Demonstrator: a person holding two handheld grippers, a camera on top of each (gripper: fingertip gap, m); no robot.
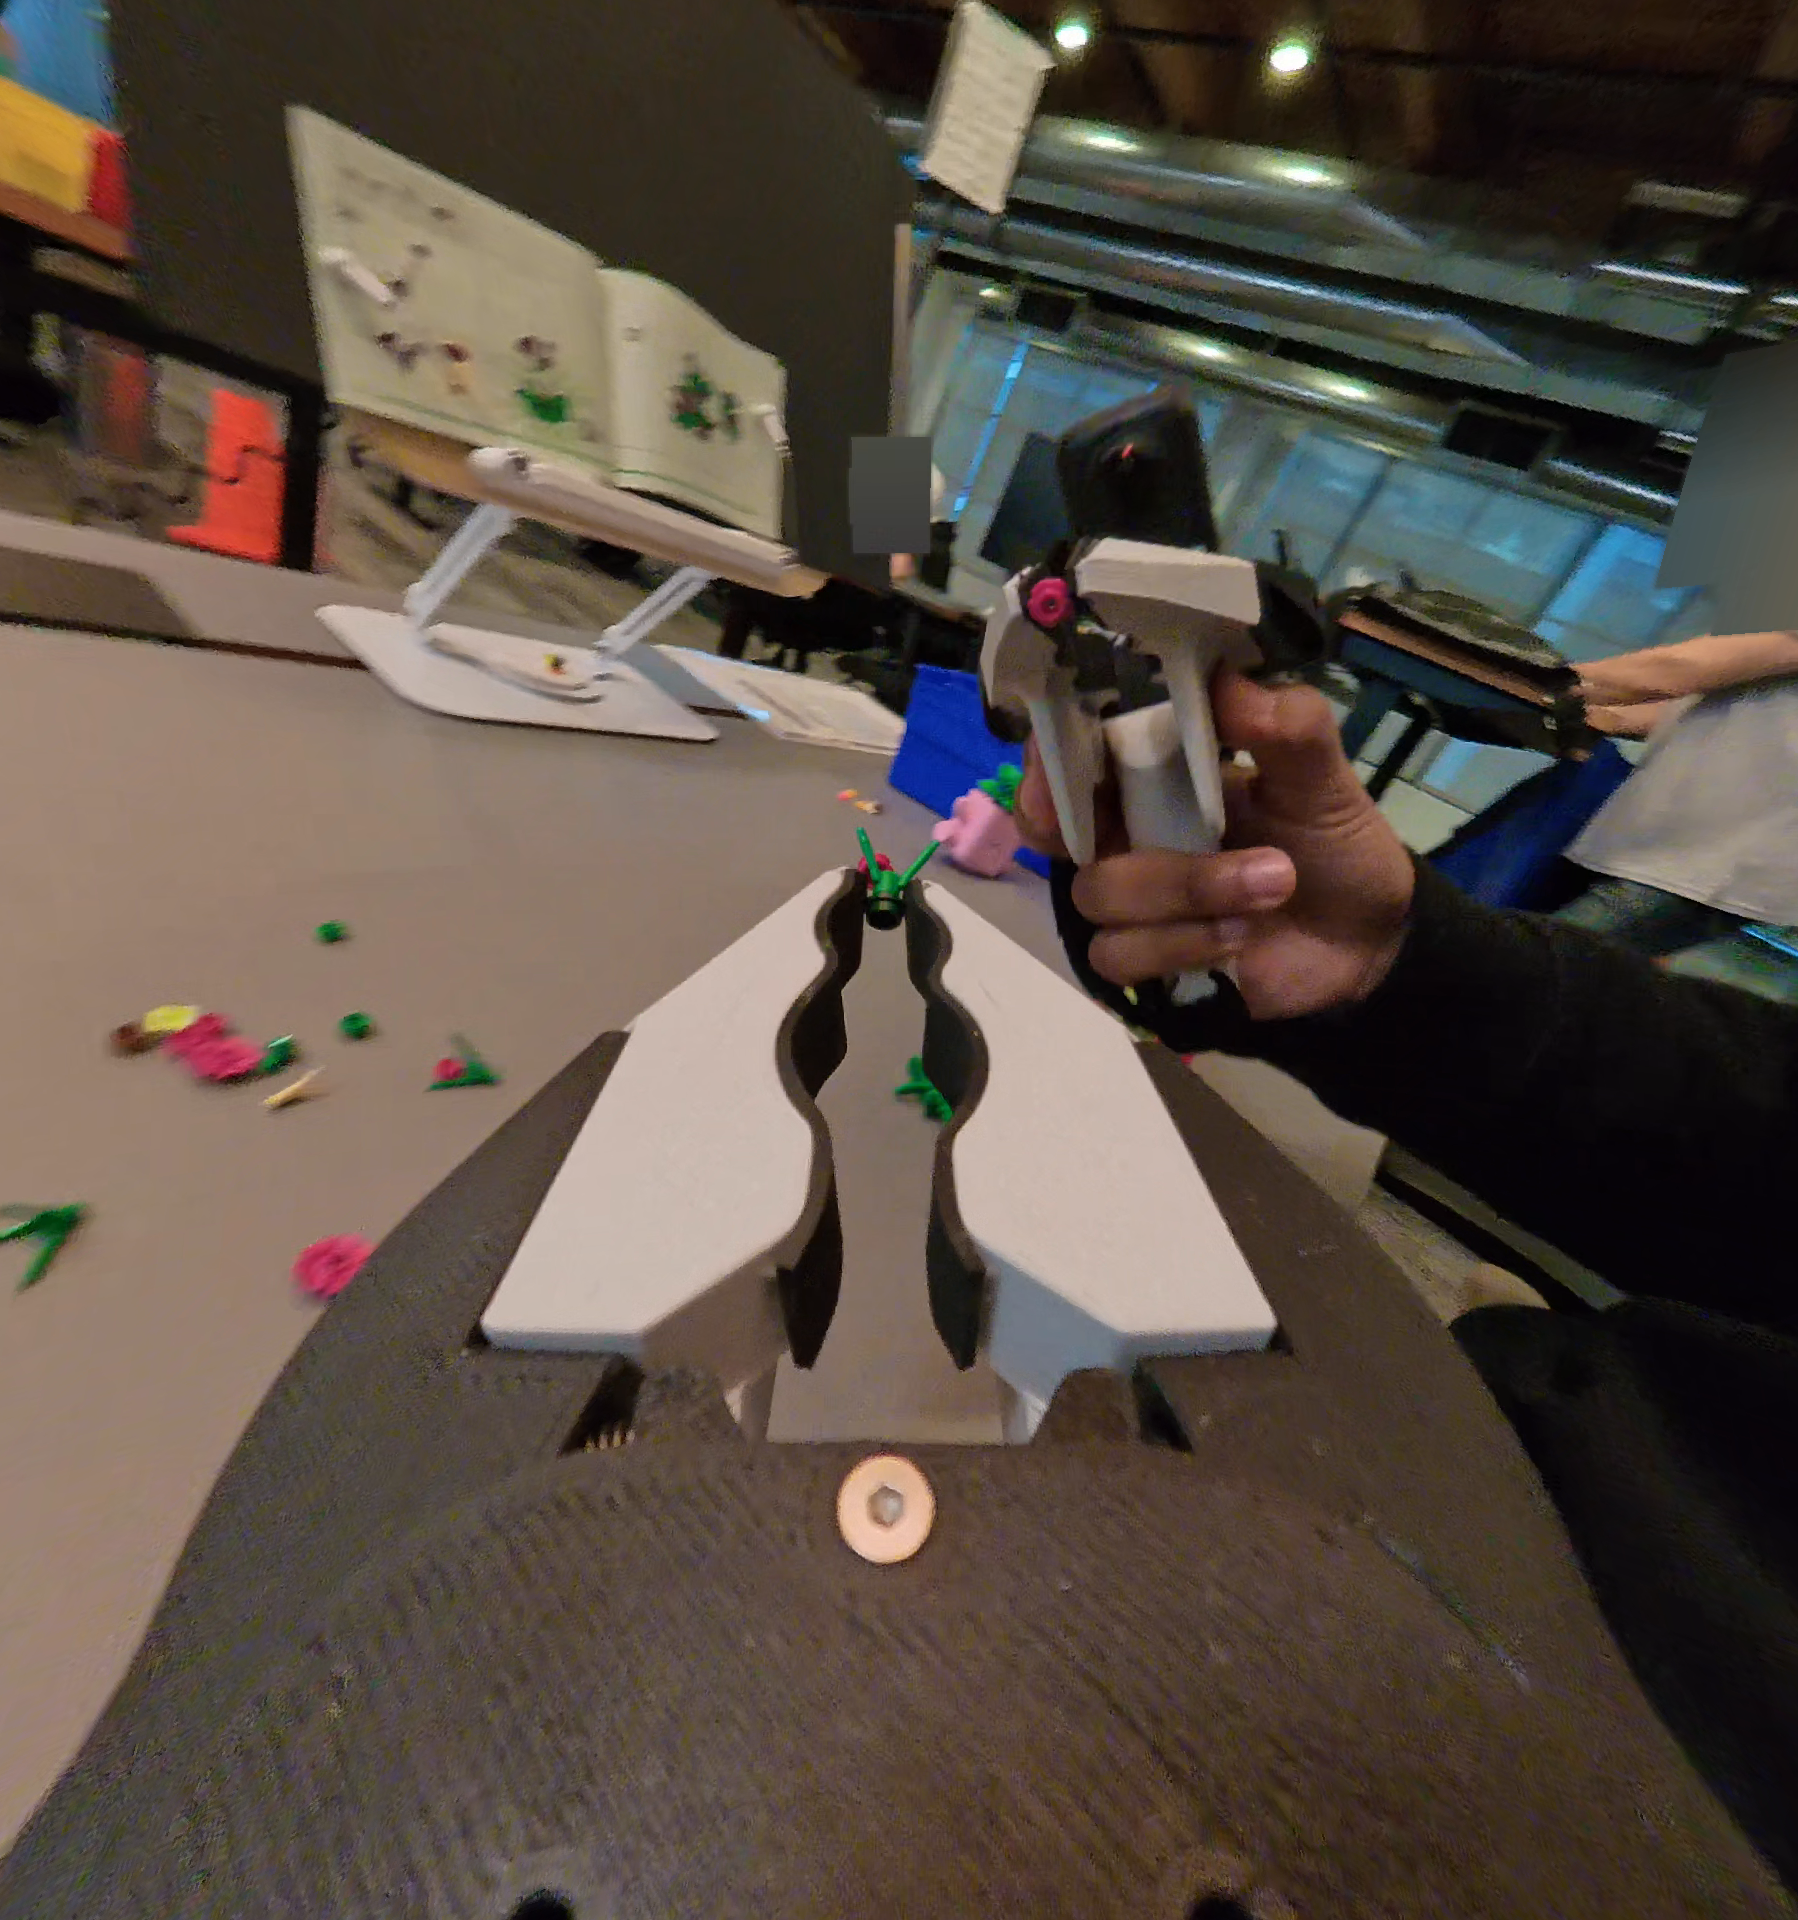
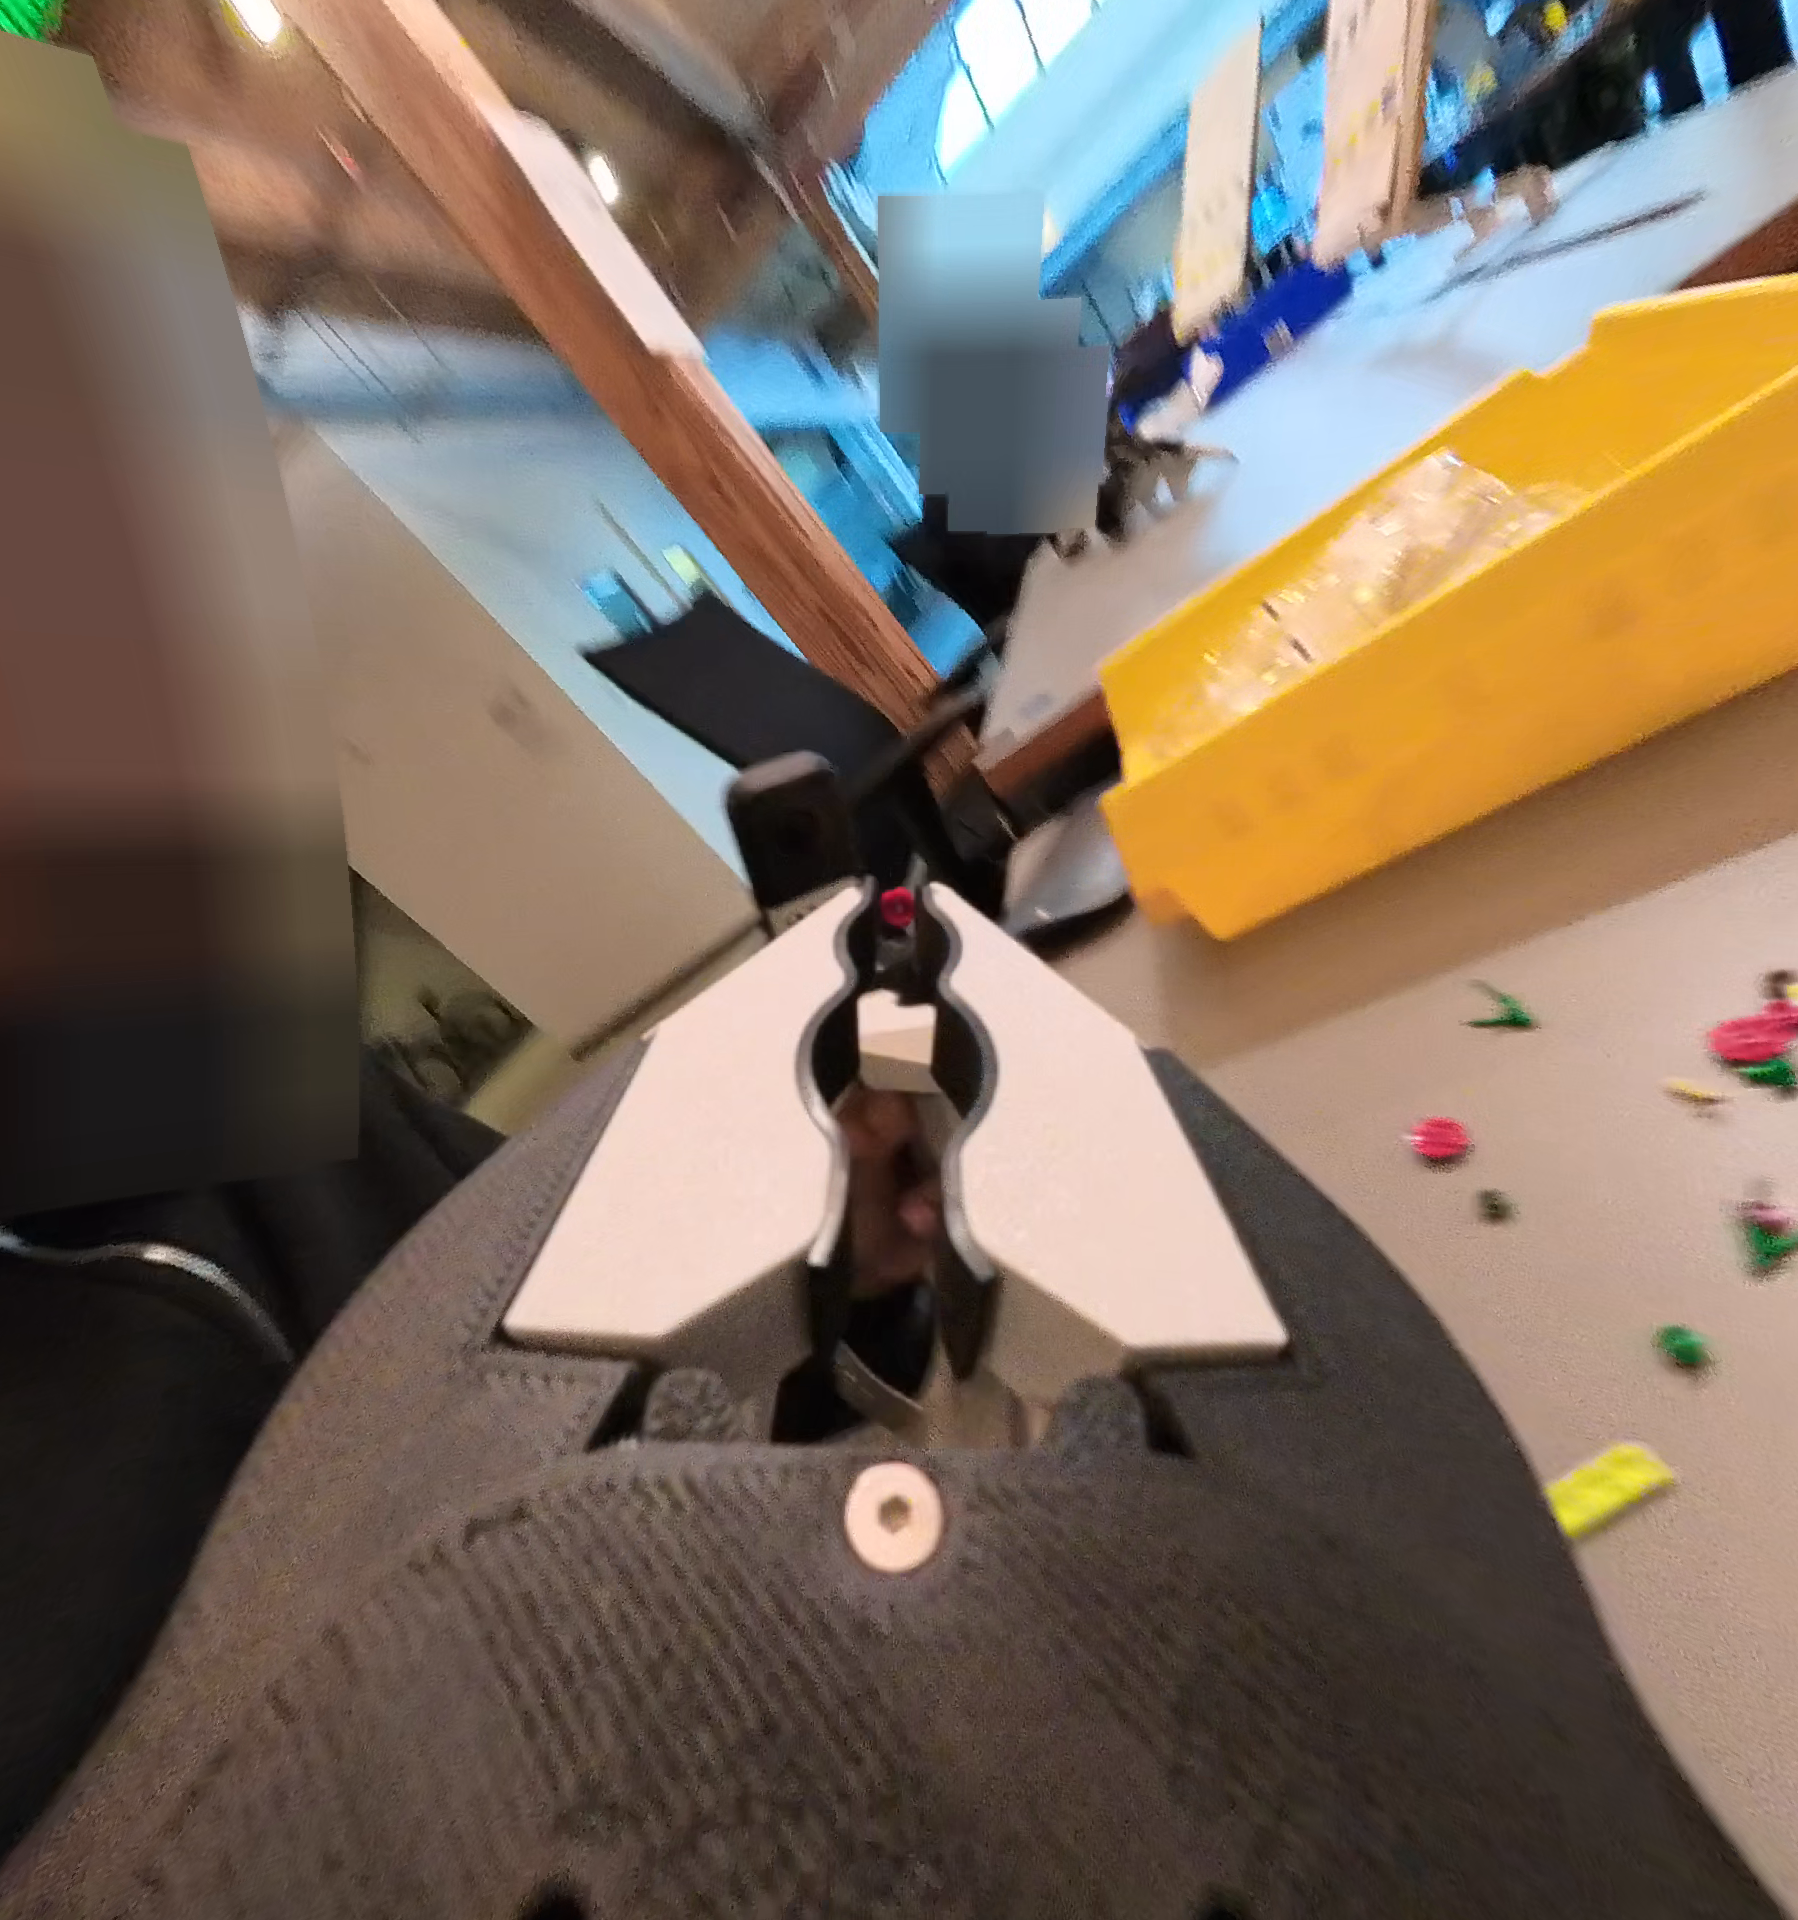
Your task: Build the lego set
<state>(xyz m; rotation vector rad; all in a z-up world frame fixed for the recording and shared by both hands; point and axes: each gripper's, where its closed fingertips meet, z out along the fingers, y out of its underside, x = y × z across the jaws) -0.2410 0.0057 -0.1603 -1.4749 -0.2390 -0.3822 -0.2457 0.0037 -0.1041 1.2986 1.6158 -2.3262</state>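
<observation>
My left gripper (image 1: 882,885) is shut on a small green stem piece (image 1: 884,902) with thin leaves and a red bit, held at the fingertips above the table. My right gripper (image 2: 897,902) is shut on a small magenta round piece (image 2: 897,907) at its tips. In the left wrist view the right gripper (image 1: 1053,613) is raised up and to the right of my left fingertips, held by a hand, with the magenta piece (image 1: 1049,601) showing. The two held pieces are apart. Loose pink flowers (image 1: 211,1044) and green leaves (image 1: 33,1236) lie on the grey table (image 1: 251,831).
An open instruction book (image 1: 562,353) stands on a white stand at the back left. A pink build (image 1: 978,831) sits beyond my left fingertips. A yellow bin (image 2: 1497,675) holding clear bags stands on the table's right. A lime plate (image 2: 1610,1488) and scattered pieces (image 2: 1752,1039) lie near it. Spacing between my two grippers at the tips: around 6 centimetres.
</observation>
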